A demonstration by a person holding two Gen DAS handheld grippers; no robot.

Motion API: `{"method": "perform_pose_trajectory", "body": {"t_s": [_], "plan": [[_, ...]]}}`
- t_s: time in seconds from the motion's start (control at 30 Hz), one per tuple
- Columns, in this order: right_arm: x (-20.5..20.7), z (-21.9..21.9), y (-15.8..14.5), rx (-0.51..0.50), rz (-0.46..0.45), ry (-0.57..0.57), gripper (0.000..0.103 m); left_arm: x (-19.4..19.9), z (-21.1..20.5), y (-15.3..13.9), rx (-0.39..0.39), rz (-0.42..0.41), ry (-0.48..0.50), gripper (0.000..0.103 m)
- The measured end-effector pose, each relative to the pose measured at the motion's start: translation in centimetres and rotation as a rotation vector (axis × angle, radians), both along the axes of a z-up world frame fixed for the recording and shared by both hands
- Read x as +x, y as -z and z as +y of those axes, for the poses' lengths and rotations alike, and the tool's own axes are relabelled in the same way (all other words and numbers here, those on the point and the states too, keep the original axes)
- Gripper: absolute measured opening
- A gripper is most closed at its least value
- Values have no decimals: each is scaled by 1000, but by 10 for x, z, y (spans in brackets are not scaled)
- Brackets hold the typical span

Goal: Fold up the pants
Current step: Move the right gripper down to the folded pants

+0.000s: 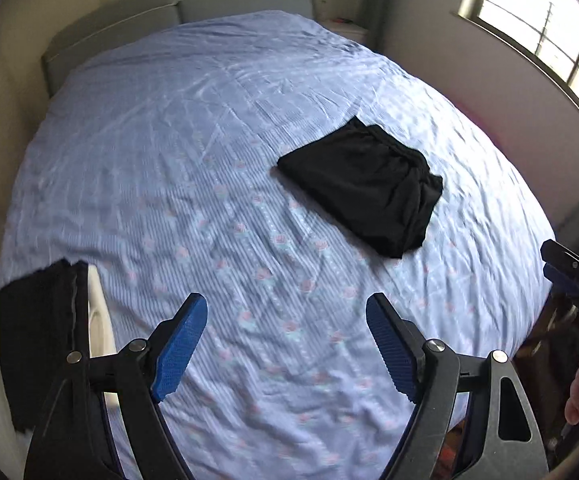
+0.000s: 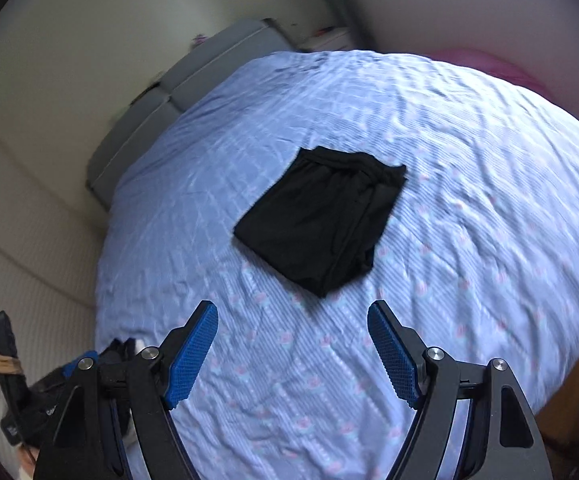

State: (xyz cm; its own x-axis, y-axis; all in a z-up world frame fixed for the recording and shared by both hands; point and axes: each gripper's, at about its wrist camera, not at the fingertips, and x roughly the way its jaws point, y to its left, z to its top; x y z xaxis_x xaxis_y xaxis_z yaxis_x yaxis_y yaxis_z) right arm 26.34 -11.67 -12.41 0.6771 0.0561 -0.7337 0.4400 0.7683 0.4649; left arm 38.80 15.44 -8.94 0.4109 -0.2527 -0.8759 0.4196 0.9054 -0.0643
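From the left wrist view, your left gripper (image 1: 287, 344) hangs released, its blue pads spread wide and holding nothing, above the near part of the bed (image 1: 177, 128), well apart from the pants (image 1: 363, 190). These lie on the blue sheet, on the window (image 1: 545, 32) side of the bed's middle and nearer the foot than the grey headboard (image 1: 209, 0). They look already folded into a compact black packet, so I judge the folding all but done; if you tidy it, come down flat and press the loose edge rather than pinch it, since thin fabric like this will probably drag and undo the layers. The packet's edge toward the window looks bunched, with the waistband gathered and a lower layer peeking out. From the right wrist view, your right gripper (image 2: 292, 346) is likewise released and empty, above the bed (image 2: 489, 160) with the pants (image 2: 321, 216) ahead of it and not touched. Here the packet reads as a rough square with soft creases; its corner toward the headboard (image 2: 193, 80) lies flat, while the opposite side shows stacked layers slightly out of line.
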Motion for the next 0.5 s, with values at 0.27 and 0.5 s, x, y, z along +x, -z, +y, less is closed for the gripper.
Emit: {"method": "perform_pose_trajectory", "body": {"t_s": [0.27, 0.5], "plan": [[26, 24, 41, 42, 42, 103, 78, 59, 13, 36, -74, -48, 53, 81], [60, 20, 107, 124, 68, 151, 78, 104, -23, 85, -36, -49, 133, 81]]}}
